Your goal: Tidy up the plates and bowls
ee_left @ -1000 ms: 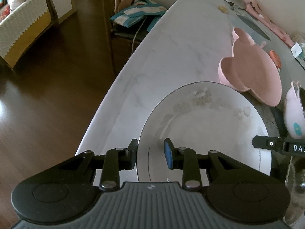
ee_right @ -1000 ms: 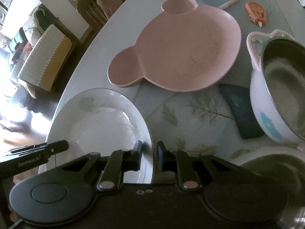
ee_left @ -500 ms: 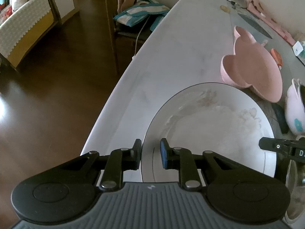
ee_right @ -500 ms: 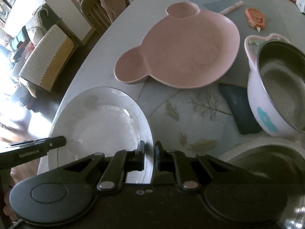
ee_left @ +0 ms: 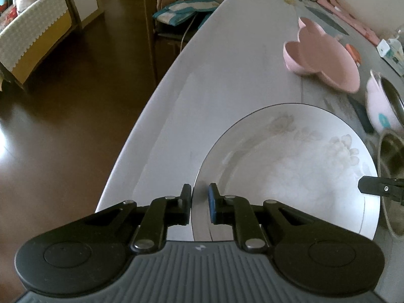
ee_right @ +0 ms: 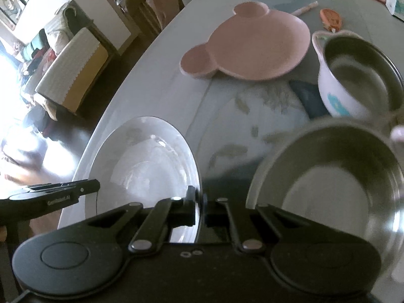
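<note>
A white plate (ee_left: 290, 176) hangs over the near end of the grey table (ee_left: 227, 63), held at two opposite sides. My left gripper (ee_left: 199, 197) straddles the plate's left rim; its jaws are closing, with both pads against the rim. The right gripper (ee_right: 199, 202) is shut on the opposite rim of the white plate (ee_right: 146, 161). A pink bear-shaped plate (ee_right: 257, 45) lies farther back. To its right stands a pink-and-white bowl (ee_right: 353, 75) with a steel lining. A wide steel bowl (ee_right: 328, 176) sits right of the right gripper.
The table's left edge drops to a dark wooden floor (ee_left: 63, 113). A chair with a striped cloth (ee_left: 181, 10) stands at the far side, and a sofa (ee_left: 32, 32) lies beyond. An orange item (ee_right: 330, 19) and small clutter lie at the table's back.
Both grippers have narrowed onto the white plate's rim and drawn back with it, away from the pink plate. The steel bowl has come into the right wrist view.
</note>
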